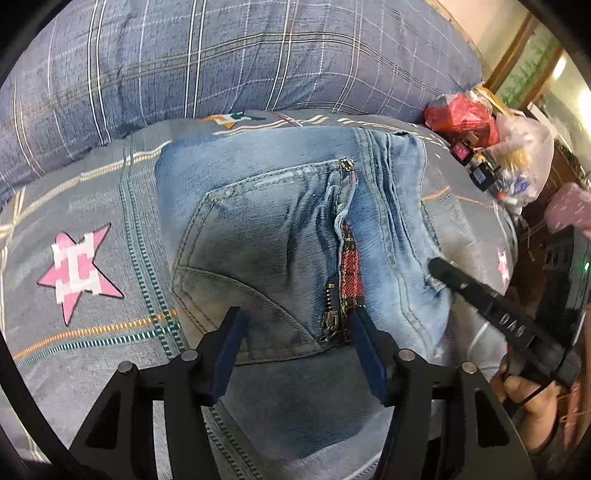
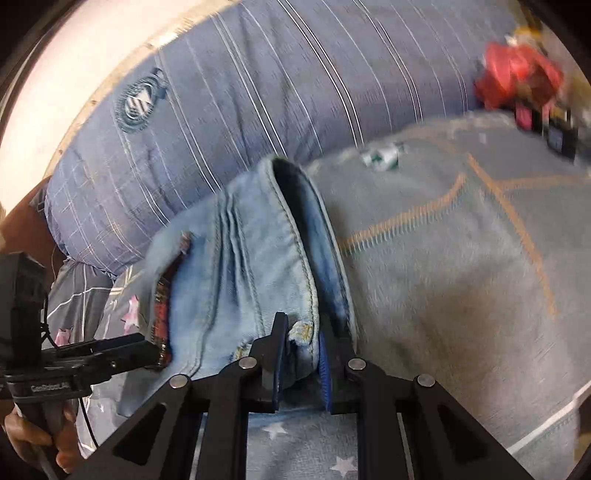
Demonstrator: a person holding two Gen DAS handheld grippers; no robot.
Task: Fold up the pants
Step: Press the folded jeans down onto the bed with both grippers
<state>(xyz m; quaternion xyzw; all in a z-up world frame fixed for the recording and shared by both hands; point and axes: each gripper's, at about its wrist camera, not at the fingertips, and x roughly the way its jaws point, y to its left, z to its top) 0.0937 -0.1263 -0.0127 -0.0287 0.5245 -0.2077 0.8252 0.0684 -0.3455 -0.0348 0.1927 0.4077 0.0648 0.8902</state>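
Faded jeans (image 1: 280,229) lie bunched on the grey star-print bedsheet (image 1: 96,229), a plaid quilt (image 1: 221,55) piled behind. Left gripper (image 1: 295,325) spread wide over the zipper; right gripper (image 2: 301,350) pinching the waistband. Red bag (image 1: 461,114) far right.

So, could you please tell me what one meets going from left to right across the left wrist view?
Pink star print → jeans back pocket → open zipper → right gripper → red plastic bag.

Plaid quilt (image 1: 221,55) heaped on patterned bedsheet (image 1: 92,206), pale wall (image 1: 491,33) behind.
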